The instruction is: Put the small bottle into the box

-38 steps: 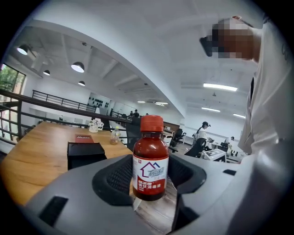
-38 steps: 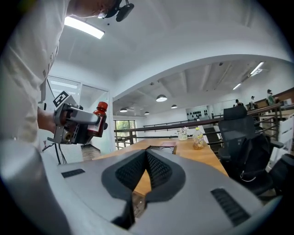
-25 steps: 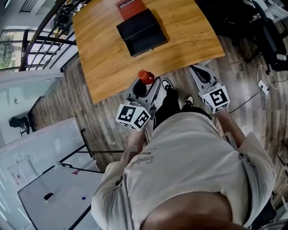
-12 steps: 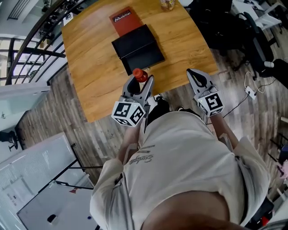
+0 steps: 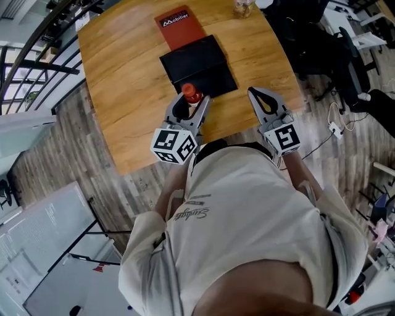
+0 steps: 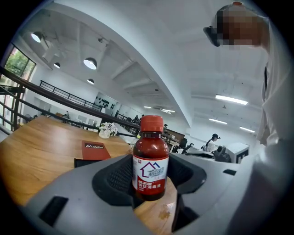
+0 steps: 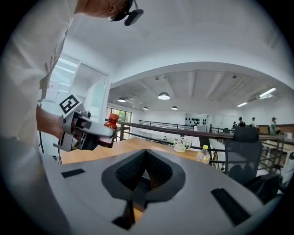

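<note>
A small dark-red bottle (image 6: 150,161) with a red cap and a white label stands upright between the jaws of my left gripper (image 6: 151,186), which is shut on it. In the head view the bottle (image 5: 191,94) hangs just at the near edge of the open black box (image 5: 200,62) on the wooden table (image 5: 123,74). My right gripper (image 5: 264,99) is shut on nothing, over the table's near edge to the right of the box. From the right gripper view, whose own gripper (image 7: 144,176) is shut, the left gripper (image 7: 82,131) and the bottle (image 7: 109,131) show at the left.
A red lid (image 5: 181,26) with white print lies beyond the box. A glass jar (image 5: 242,7) stands at the table's far edge. A yellow-capped plastic bottle (image 7: 204,153), a flower vase (image 7: 180,146) and an office chair (image 7: 243,147) are farther off. Railing runs along the left.
The person has stepped up to the table. Both grippers moved forward over its near edge, and the bottle in the left gripper now reaches the box's front side.
</note>
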The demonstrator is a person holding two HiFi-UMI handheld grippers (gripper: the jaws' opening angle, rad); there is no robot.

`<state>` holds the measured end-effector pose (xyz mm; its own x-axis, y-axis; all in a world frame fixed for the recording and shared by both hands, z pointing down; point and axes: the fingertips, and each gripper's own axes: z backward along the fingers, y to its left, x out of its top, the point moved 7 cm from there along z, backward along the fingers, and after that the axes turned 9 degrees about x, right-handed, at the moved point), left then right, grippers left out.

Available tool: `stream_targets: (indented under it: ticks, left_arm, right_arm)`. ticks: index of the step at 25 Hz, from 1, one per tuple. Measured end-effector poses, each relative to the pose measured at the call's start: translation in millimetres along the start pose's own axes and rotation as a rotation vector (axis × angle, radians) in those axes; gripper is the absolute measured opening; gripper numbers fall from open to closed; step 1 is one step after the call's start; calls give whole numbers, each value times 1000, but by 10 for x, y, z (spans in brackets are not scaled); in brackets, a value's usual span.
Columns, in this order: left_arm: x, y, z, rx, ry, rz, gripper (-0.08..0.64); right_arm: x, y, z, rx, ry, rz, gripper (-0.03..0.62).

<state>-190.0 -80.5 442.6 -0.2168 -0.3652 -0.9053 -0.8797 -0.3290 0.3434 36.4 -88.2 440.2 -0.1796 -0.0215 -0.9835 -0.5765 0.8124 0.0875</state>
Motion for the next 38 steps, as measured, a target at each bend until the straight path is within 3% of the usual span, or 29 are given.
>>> stream_targets:
  ticks: [2, 7, 16, 25, 32, 38]
  left_arm:
    - [15, 83, -15, -2, 7, 19, 230]
    - [35, 246, -71, -12, 23, 43, 230]
    - [-283, 337, -338, 28, 130, 128, 230]
    - [-556, 409, -726, 111, 289, 279, 229]
    - [-934, 613, -906, 212, 498, 383, 230]
    - [-1147, 762, -1016, 279, 599, 418, 229]
  right_arm:
    - [13, 80, -121, 30, 12, 25, -5]
    - [88, 116, -432, 54, -8, -22, -5]
    - [98, -46, -517, 100, -33, -64, -5]
    - [-131, -558, -530, 152, -27, -73, -5]
    - [-365, -793, -543, 160, -46, -117, -6]
    - [-555, -933, -594, 170, -37, -196, -6]
